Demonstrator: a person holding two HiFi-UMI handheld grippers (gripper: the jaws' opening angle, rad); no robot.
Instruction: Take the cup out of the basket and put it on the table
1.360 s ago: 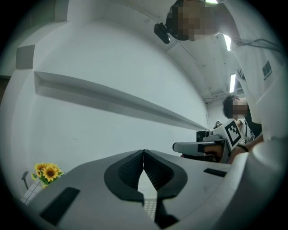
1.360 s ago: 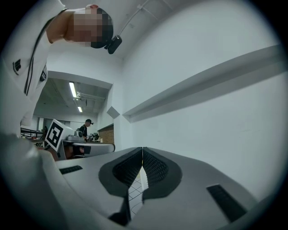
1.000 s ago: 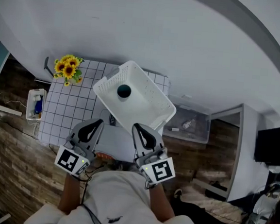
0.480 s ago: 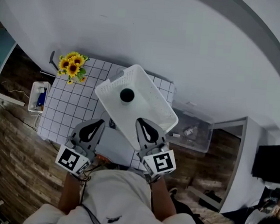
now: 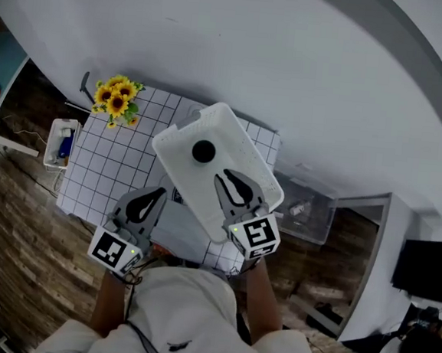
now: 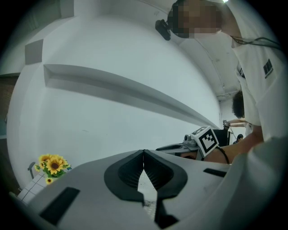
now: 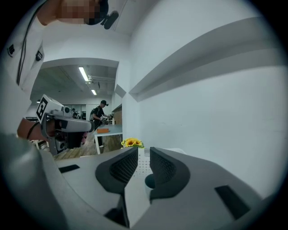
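Note:
A white perforated basket point(image 5: 177, 168) stands on the grid-patterned table point(image 5: 118, 167), and a dark cup point(image 5: 203, 151) sits upright inside it toward the far end. My right gripper point(image 5: 228, 179) hovers over the basket's near half, short of the cup; its jaws are opening by a narrow gap with nothing between them. In the right gripper view, the cup point(image 7: 148, 181) and the basket wall point(image 7: 142, 164) show through the gap of the right gripper point(image 7: 144, 150). My left gripper point(image 5: 154, 197) hangs over the table's near edge, left of the basket. The left gripper point(image 6: 144, 152) has its jaws touching and holds nothing.
A bunch of sunflowers point(image 5: 115, 101) stands at the table's far left corner. A small white tray with a blue item point(image 5: 59, 144) sits off the table's left side. A clear plastic box point(image 5: 303, 210) lies on the floor to the right. A white wall rises behind the table.
My right gripper has moved forward over the basket's near half, and its jaws have parted slightly. The left gripper has stayed in place.

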